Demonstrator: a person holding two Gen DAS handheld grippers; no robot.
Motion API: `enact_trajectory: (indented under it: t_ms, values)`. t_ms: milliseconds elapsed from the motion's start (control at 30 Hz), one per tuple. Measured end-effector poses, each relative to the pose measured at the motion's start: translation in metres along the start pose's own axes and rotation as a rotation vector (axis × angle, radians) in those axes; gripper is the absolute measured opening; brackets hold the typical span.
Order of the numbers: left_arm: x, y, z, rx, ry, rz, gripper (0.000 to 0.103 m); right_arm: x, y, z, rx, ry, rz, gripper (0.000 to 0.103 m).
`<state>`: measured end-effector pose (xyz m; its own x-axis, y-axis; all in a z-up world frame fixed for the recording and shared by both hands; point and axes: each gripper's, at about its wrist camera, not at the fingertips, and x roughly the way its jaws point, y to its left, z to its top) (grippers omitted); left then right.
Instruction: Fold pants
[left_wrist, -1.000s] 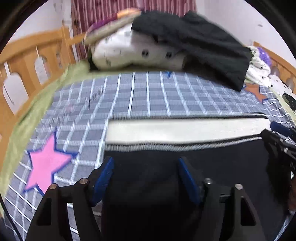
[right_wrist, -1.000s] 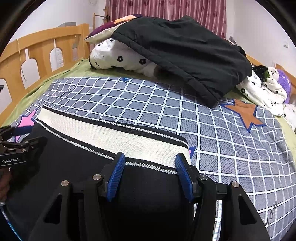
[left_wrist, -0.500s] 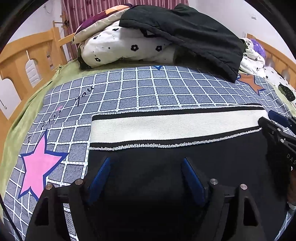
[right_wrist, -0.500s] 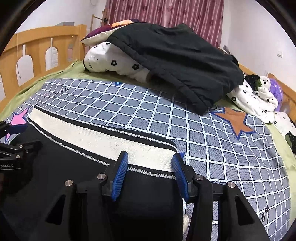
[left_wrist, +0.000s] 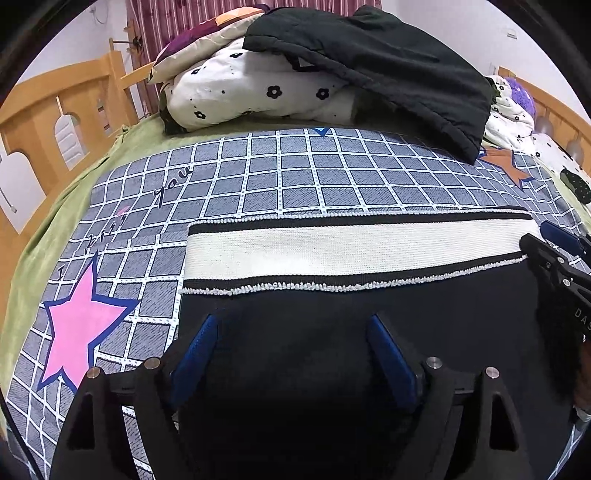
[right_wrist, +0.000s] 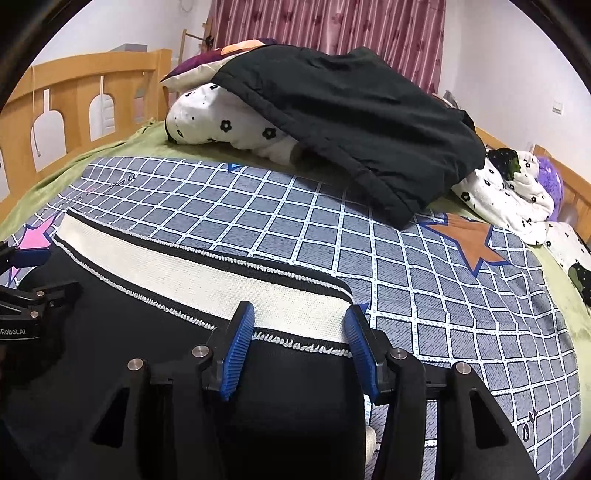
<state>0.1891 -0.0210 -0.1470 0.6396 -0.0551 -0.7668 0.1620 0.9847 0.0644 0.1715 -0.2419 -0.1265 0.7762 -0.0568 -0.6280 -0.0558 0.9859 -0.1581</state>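
Lying crosswise, the pants' waistband (left_wrist: 354, 249) is spanned just ahead of both grippers; the left gripper (left_wrist: 291, 343) is opening, nothing gripped, the right gripper (right_wrist: 299, 347) released.

Black left gripper (left_wrist: 291, 332) and right gripper (right_wrist: 301, 328), ribbed blue fingers (right_wrist: 240, 350), silver screws, white lettering.

pants (left_wrist: 295, 332): matt blk cloth, ribbed knit band | gripper pads (right_wrist: 240, 343): ridged plastic (blue) | headboard (right_wrist: 85, 96): smooth wood
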Motion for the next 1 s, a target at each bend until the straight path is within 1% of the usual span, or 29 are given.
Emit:
enact_trajectory:
  t_ms: [133,267,367,400,500,600,700,833,933,1000]
  values:
    - [0.000,0.000,0.000,0.000,0.000,0.001,0.084,0.000,-0.002,0.000,0.002,0.005,0.004,0.050]
    - [0.000,0.001,0.001,0.003,0.011,0.007,0.085,0.002,-0.003,0.002,-0.010,0.013,-0.001,0.056]
    - [-0.001,0.006,0.002,-0.002,0.040,-0.005,0.085,0.000,-0.005,0.003,-0.039,0.017,-0.003,0.058]
    - [-0.001,0.008,0.001,-0.008,0.053,-0.009,0.085,0.000,-0.008,0.004,-0.035,0.023,0.002,0.060]
    - [-0.002,0.013,0.000,-0.029,0.077,-0.013,0.085,-0.001,-0.019,0.007,0.010,0.056,0.012,0.060]
    - [-0.008,0.012,-0.007,-0.010,0.090,-0.003,0.085,-0.008,-0.023,0.006,0.015,0.075,-0.014,0.060]
    - [-0.019,0.008,-0.019,0.023,0.099,0.001,0.084,-0.018,-0.024,-0.004,0.013,0.096,-0.024,0.057]
    - [-0.041,0.006,-0.044,0.053,0.087,0.000,0.084,-0.039,-0.029,-0.028,0.044,0.120,-0.003,0.057]
    - [-0.058,0.011,-0.062,0.045,0.080,-0.020,0.084,-0.062,-0.036,-0.049,0.090,0.118,0.008,0.057]
    - [-0.067,0.015,-0.076,0.030,0.082,-0.039,0.084,-0.072,-0.038,-0.059,0.092,0.130,0.010,0.057]
